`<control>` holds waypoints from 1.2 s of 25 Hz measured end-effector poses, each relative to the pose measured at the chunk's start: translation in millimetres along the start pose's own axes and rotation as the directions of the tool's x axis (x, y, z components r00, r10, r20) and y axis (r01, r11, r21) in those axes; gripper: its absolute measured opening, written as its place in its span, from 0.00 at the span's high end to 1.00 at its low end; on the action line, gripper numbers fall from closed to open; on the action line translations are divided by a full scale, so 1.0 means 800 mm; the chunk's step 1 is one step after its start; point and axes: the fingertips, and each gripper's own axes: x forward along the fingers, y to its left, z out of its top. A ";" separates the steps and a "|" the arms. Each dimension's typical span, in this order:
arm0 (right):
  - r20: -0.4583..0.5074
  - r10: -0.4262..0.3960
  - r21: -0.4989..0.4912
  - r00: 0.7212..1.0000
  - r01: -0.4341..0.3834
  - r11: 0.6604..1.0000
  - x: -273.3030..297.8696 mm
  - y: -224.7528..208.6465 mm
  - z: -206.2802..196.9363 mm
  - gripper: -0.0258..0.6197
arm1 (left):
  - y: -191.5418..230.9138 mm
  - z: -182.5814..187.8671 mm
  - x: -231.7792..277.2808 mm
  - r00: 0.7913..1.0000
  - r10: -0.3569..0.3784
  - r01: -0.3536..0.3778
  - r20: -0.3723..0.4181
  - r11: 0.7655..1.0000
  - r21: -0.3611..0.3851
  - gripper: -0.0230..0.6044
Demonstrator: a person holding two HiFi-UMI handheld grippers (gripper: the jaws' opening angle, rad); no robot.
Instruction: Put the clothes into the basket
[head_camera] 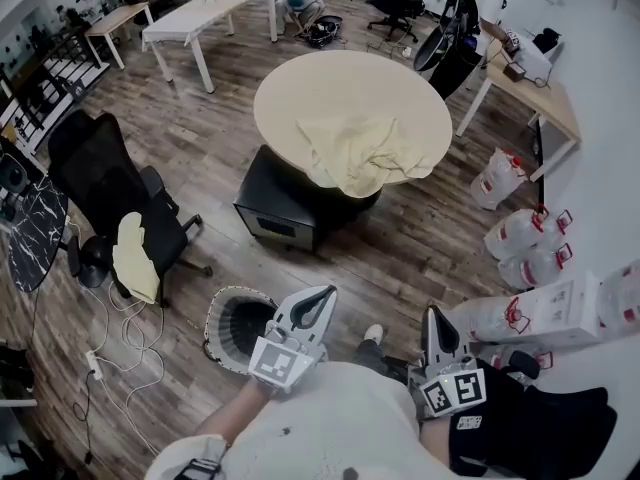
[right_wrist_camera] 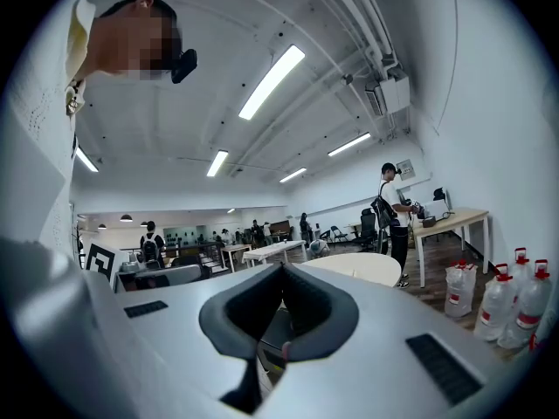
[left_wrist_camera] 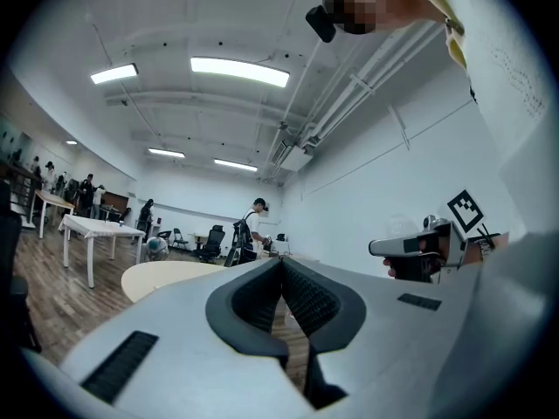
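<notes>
A pale yellow cloth lies crumpled on the near side of the round beige table and hangs over its edge. A second yellow cloth is draped on a black office chair. The round dark basket stands on the floor just left of my left gripper. Both grippers are held low in front of me, short of the table and pointing level toward it. The left gripper is shut and holds nothing. The right gripper is also shut and empty.
A black cabinet stands against the table's near side. Several water bottles and a white box crowd the floor at right. Cables trail on the floor at left. A person stands by a desk beyond the table.
</notes>
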 end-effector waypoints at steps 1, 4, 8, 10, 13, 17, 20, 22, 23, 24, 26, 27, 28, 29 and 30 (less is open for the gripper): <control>-0.001 0.010 0.001 1.000 -0.010 1.000 0.007 0.000 0.000 0.95 | 0.006 -0.003 0.000 1.000 0.007 -0.007 -0.005 1.000 0.002 0.93; -0.006 0.038 -0.006 0.999 -0.038 0.999 0.034 -0.005 -0.004 0.95 | 0.025 -0.016 0.005 0.999 0.045 -0.046 -0.020 0.999 -0.006 0.93; -0.024 0.074 0.002 0.997 -0.074 0.997 0.070 -0.014 -0.007 0.95 | 0.047 -0.018 0.014 0.996 0.089 -0.089 -0.026 0.996 -0.004 0.93; -0.035 0.093 0.009 0.995 -0.093 0.996 0.093 -0.019 -0.009 0.95 | 0.058 -0.018 0.021 0.995 0.100 -0.099 -0.030 0.995 0.027 0.93; -0.048 0.132 0.014 0.990 -0.132 0.991 0.135 -0.028 -0.012 0.95 | 0.080 -0.021 0.036 0.991 0.128 -0.127 -0.036 0.991 0.034 0.93; -0.060 0.205 -0.008 0.977 -0.206 0.979 0.199 -0.038 -0.010 0.95 | 0.118 -0.029 0.065 0.980 0.195 -0.195 -0.037 0.981 0.002 0.93; -0.070 0.241 -0.016 0.968 -0.243 0.970 0.247 -0.058 -0.004 0.95 | 0.145 -0.033 0.104 0.973 0.226 -0.227 -0.040 0.974 -0.001 0.93; -0.084 0.262 -0.006 0.961 -0.263 0.965 0.277 -0.076 -0.003 0.95 | 0.158 -0.030 0.133 0.971 0.238 -0.238 -0.028 0.971 0.005 0.93; -0.092 0.272 -0.001 0.958 -0.273 0.962 0.291 -0.085 -0.002 0.95 | 0.164 -0.028 0.147 0.970 0.243 -0.243 -0.022 0.970 0.006 0.93; -0.098 0.283 0.001 0.954 -0.284 0.959 0.304 -0.093 -0.002 0.95 | 0.170 -0.025 0.160 0.969 0.246 -0.246 -0.016 0.969 0.004 0.93; -0.108 0.304 -0.002 0.946 -0.306 0.952 0.332 -0.108 0.002 0.95 | 0.179 -0.021 0.185 0.970 0.243 -0.243 -0.004 0.970 -0.009 0.93; -0.112 0.315 -0.007 0.943 -0.318 0.948 0.346 -0.116 0.004 0.95 | 0.183 -0.019 0.198 0.971 0.240 -0.240 0.002 0.971 -0.020 0.93; -0.113 0.325 -0.012 0.939 -0.328 0.944 0.360 -0.123 0.008 0.95 | 0.187 -0.018 0.210 0.971 0.239 -0.239 0.008 0.971 -0.028 0.93; -0.114 0.334 -0.018 0.936 -0.338 0.941 0.373 -0.131 0.012 0.95 | 0.191 -0.016 0.222 0.970 0.241 -0.241 0.014 0.970 -0.030 0.93; -0.114 0.342 -0.021 0.933 -0.346 0.938 0.385 -0.140 0.016 0.95 | 0.195 -0.014 0.233 0.969 0.247 -0.247 0.015 0.969 -0.028 0.93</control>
